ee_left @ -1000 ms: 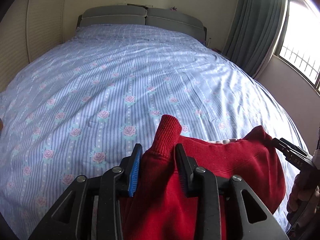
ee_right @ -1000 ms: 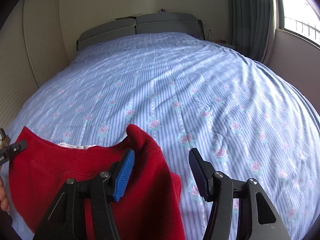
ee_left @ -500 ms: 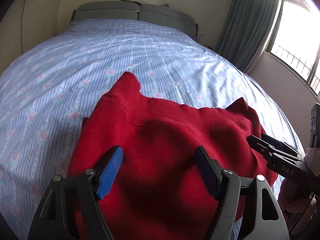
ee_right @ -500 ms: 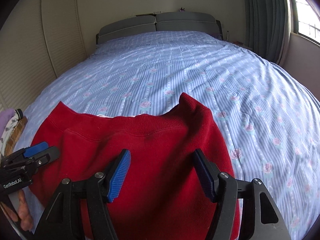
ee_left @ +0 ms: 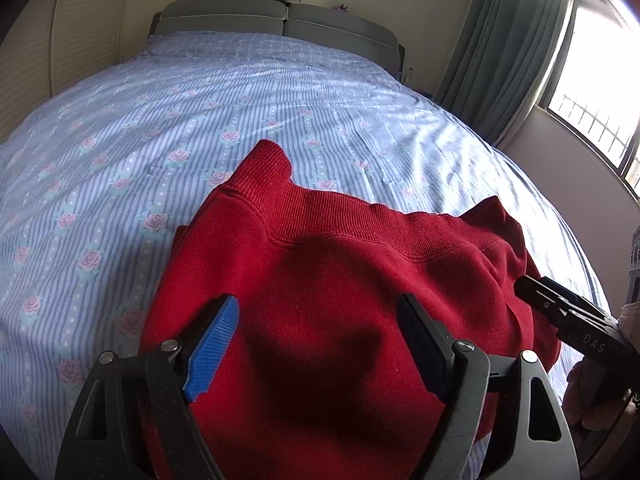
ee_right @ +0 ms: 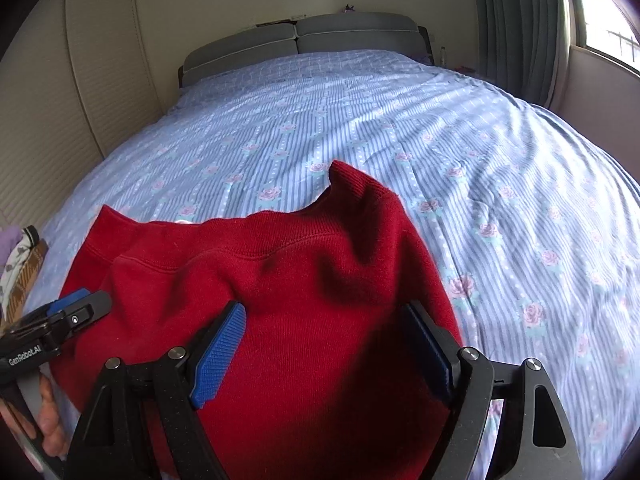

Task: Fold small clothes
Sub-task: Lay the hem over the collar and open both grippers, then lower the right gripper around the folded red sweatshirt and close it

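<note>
A bed covered by a blue striped sheet (ee_left: pixel 248 120) with pink roses is filling the room, a wall closing in on one side and a window on the other; nearest the cameras, the left gripper (ee_left: pixel 318 344) is hovering with its jaws spreading, nothing pinched, and the red sweater (ee_left: pixel 340 280) is lying flat on the sheet beneath and between them; the right gripper (ee_right: pixel 324 350) is likewise opening its jaws over the same garment, its pads clear of the cloth; beyond both sets of jaws the sweater's ribbed hem is running across, one corner peaking up ahead of each gripper; farther on, bare sheet is stretching away to the grey headboard (ee_right: pixel 304 40); grey-green curtains (ee_left: pixel 504 40) are hanging beside the window.
</note>
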The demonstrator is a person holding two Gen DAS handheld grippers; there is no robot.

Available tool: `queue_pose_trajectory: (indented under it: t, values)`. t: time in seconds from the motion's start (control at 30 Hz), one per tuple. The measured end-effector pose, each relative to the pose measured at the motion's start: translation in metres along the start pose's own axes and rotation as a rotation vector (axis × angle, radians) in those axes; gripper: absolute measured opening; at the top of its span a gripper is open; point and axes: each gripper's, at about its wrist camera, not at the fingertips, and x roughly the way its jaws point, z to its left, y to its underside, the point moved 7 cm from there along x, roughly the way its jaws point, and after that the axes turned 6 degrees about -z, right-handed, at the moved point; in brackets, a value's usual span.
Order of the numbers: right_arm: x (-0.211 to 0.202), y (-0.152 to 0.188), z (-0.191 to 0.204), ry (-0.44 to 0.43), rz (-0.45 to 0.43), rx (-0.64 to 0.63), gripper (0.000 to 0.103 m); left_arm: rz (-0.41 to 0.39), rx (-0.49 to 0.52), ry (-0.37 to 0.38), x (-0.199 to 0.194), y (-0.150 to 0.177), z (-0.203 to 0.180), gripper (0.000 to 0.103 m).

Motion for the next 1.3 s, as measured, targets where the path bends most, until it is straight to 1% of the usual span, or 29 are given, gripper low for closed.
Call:
queue_pose_trajectory:
  t: [0.13, 0.2, 0.27, 0.37, 0.47, 0.57, 0.67, 0.77, 0.93, 1.1, 1.2, 1.3]
  values:
    - [-0.040, -0.002, -0.015, 0.014, -0.042, 0.062, 0.080, -0.024, -0.005, 0.001, -0.029, 0.006, -0.008, 0.081]
    - [-0.058, 0.003, -0.025, 0.020, -0.045, 0.107, 0.081, -0.034, 0.009, -0.016, -0.044, 0.013, -0.010, 0.081]
    - [-0.075, 0.013, -0.037, 0.023, -0.047, 0.161, 0.085, -0.047, 0.012, -0.028, -0.060, 0.020, -0.012, 0.082]
    - [-0.091, 0.030, -0.051, 0.014, -0.033, 0.253, 0.085, -0.068, -0.012, -0.043, -0.081, 0.030, -0.011, 0.084]
    - [-0.096, 0.048, -0.055, -0.002, -0.003, 0.313, 0.086, -0.081, -0.047, -0.072, -0.095, 0.038, -0.008, 0.084]
    - [-0.093, 0.064, -0.051, -0.026, 0.025, 0.377, 0.086, -0.082, -0.064, -0.094, -0.103, 0.043, -0.006, 0.084]
    - [-0.086, 0.079, -0.046, -0.051, 0.049, 0.450, 0.086, -0.079, -0.060, -0.115, -0.108, 0.045, -0.004, 0.084]
    - [-0.075, 0.086, -0.041, -0.069, 0.066, 0.506, 0.086, -0.076, -0.064, -0.125, -0.110, 0.044, 0.000, 0.084]
    - [-0.055, 0.085, -0.037, -0.121, 0.055, 0.631, 0.086, -0.068, -0.075, -0.132, -0.107, 0.042, 0.007, 0.084]
    - [-0.027, 0.086, -0.030, -0.142, 0.086, 0.715, 0.086, -0.067, -0.079, -0.136, -0.103, 0.038, 0.011, 0.084]
    - [-0.012, 0.090, -0.027, -0.146, 0.095, 0.740, 0.086, -0.061, -0.096, -0.141, -0.097, 0.037, 0.015, 0.084]
    - [-0.002, 0.086, -0.029, -0.154, 0.068, 0.756, 0.086, -0.050, -0.117, -0.135, -0.090, 0.036, 0.019, 0.084]
